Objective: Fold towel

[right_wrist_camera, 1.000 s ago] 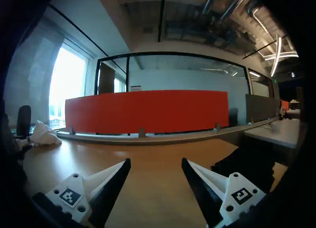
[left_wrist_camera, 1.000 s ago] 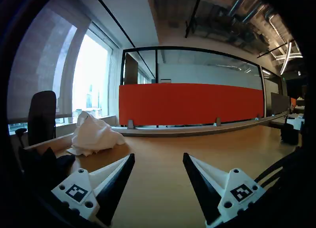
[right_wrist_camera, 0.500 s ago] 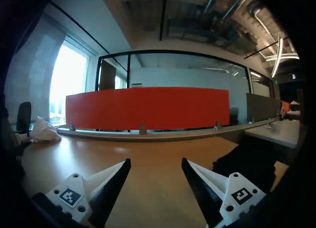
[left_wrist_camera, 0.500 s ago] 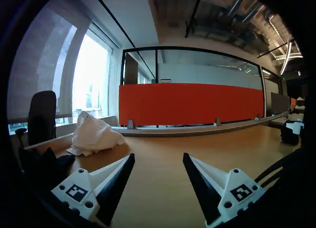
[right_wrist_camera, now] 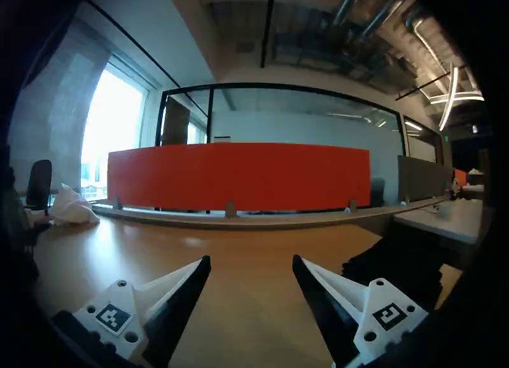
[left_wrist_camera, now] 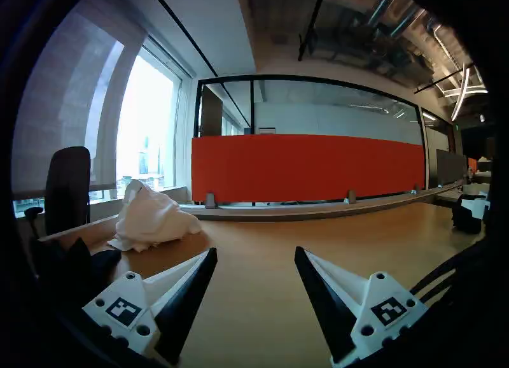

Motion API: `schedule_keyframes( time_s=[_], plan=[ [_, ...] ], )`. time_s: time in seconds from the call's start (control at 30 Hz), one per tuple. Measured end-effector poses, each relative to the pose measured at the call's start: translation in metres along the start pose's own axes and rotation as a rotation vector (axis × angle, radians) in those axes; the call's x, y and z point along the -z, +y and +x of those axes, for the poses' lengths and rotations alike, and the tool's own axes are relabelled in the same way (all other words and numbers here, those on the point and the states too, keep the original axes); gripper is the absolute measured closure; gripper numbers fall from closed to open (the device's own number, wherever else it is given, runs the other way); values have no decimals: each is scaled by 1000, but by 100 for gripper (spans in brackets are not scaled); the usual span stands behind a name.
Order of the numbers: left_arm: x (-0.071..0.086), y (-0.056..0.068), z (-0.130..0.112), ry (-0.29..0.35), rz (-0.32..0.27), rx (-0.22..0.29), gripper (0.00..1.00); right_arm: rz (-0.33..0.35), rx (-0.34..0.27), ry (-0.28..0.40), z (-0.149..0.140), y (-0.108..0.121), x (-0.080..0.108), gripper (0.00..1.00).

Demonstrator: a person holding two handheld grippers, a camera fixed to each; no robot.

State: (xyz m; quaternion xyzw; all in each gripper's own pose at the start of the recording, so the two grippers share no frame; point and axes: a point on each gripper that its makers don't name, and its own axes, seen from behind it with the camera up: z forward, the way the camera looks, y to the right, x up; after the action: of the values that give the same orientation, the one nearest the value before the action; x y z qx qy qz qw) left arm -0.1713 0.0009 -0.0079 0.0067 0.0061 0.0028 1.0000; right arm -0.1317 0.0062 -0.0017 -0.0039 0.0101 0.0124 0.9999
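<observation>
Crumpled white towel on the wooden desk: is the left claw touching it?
Apart. In the left gripper view, bare wooden desk separates the open left claw from the crumpled white towel, heaped farther off to its left.

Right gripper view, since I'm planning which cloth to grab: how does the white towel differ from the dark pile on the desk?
The white towel is a crumpled, peaked heap; the dark pile looks flatter and layered. The white towel lies far off at the left; the dark pile lies close, near the open right tool. Both rest on the wooden desk.
</observation>
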Motion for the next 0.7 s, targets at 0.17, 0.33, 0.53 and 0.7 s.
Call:
schedule_keyframes(
  time_s=[0.17,0.33,0.53,0.7],
  plan=[
    [0,0,0,0,0,0,10,1,0,0,-1,0,1,0],
    [0,0,0,0,0,0,10,3,0,-1,-1,-1,2,0],
    [-1,0,0,0,0,0,10,3,-2,-2,-1,0,2,0],
    [-1,0,0,0,0,0,10,0,-3,-3,-1,0,2,0]
  ],
)
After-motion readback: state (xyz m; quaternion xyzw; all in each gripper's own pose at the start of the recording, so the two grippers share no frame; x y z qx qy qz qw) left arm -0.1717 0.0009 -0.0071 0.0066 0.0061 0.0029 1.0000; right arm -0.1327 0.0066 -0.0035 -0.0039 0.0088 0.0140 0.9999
